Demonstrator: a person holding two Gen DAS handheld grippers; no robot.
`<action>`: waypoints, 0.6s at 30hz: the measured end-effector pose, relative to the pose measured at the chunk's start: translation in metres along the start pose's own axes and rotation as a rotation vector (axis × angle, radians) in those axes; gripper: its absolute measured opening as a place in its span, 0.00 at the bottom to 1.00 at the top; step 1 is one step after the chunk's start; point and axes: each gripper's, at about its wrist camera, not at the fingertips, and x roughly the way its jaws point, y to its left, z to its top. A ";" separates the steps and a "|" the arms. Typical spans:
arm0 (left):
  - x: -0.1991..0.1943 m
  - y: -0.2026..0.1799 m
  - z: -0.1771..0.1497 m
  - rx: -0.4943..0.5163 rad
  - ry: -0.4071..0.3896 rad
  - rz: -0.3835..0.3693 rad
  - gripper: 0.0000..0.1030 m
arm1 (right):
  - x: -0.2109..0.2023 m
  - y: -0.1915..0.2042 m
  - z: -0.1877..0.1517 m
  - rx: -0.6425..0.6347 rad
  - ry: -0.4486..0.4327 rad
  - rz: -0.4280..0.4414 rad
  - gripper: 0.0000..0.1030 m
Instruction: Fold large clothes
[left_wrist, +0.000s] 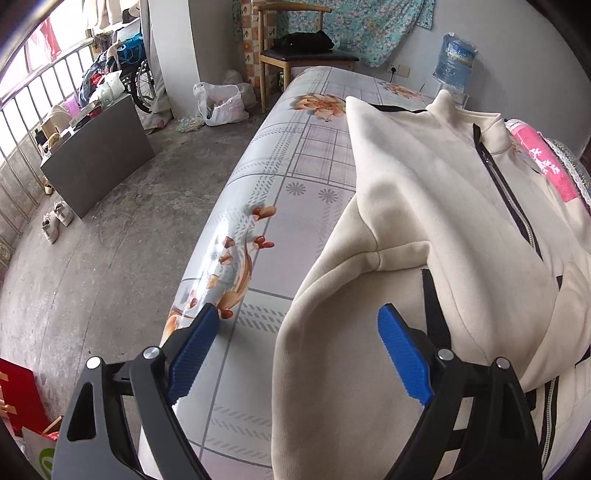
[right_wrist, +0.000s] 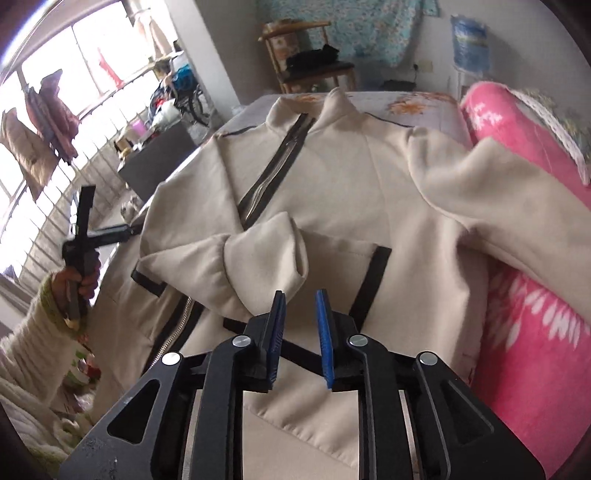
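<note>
A cream zip-up jacket (left_wrist: 443, 192) with black trim lies front up on the bed; it also shows in the right wrist view (right_wrist: 351, 177). Its left sleeve (left_wrist: 332, 314) is folded across the chest, cuff (right_wrist: 266, 254) resting near the zipper. My left gripper (left_wrist: 299, 328) is open, hovering over that sleeve near the bed's left edge, holding nothing. My right gripper (right_wrist: 300, 314) hovers above the jacket's lower front, jaws a narrow gap apart with nothing between them. The right sleeve (right_wrist: 517, 206) lies spread toward the pink blanket. The left gripper's body (right_wrist: 85, 236) shows in the right wrist view.
The bed has a floral sheet (left_wrist: 280, 206). A pink blanket (right_wrist: 524, 332) lies along the right side. On the concrete floor to the left stand a grey cabinet (left_wrist: 99, 151), shoes (left_wrist: 55, 221) and a plastic bag (left_wrist: 221, 103). A wooden chair (left_wrist: 295, 48) stands beyond the bed.
</note>
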 end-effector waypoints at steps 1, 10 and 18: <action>0.001 0.000 0.000 0.006 0.001 0.009 0.84 | -0.007 0.000 0.003 0.022 -0.022 0.006 0.27; 0.008 0.006 0.000 -0.011 -0.006 0.033 0.95 | 0.061 0.021 0.075 0.139 0.019 0.023 0.53; 0.008 0.005 -0.001 -0.005 -0.019 0.032 0.95 | 0.129 0.035 0.075 0.120 0.268 0.040 0.22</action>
